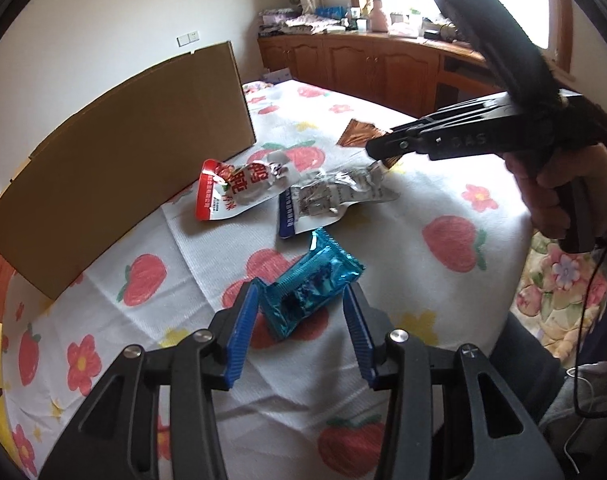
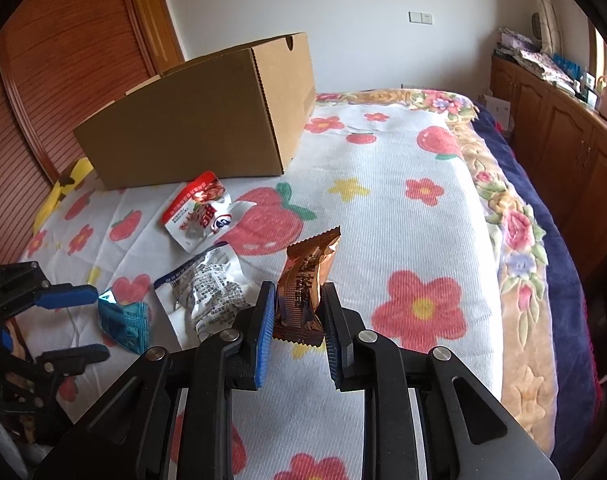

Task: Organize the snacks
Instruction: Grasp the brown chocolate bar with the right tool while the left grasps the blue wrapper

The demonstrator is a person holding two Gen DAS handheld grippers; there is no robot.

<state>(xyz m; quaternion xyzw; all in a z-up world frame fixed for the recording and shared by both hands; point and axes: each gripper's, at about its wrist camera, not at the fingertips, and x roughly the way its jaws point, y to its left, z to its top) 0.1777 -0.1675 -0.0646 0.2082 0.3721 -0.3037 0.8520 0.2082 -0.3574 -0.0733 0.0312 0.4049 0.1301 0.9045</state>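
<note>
My left gripper (image 1: 301,300) is open around a blue foil snack (image 1: 309,286) that lies on the bed; the pads stand on either side of it, apart from it. It also shows in the right wrist view (image 2: 125,320) between the left gripper's fingers (image 2: 69,294). My right gripper (image 2: 297,308) is shut on a brown foil snack (image 2: 305,280) and holds it upright above the bed; the left wrist view shows it (image 1: 359,134) behind the right gripper (image 1: 383,148). A red-and-white pouch (image 1: 239,190) and a silver pouch (image 1: 327,200) lie between them.
An open cardboard box (image 2: 207,120) stands on the strawberry-print sheet (image 2: 383,240) near the wooden headboard (image 2: 43,80). Wooden cabinets (image 2: 563,140) with clutter on top run along the far wall. A flowered blanket (image 2: 515,240) edges the bed.
</note>
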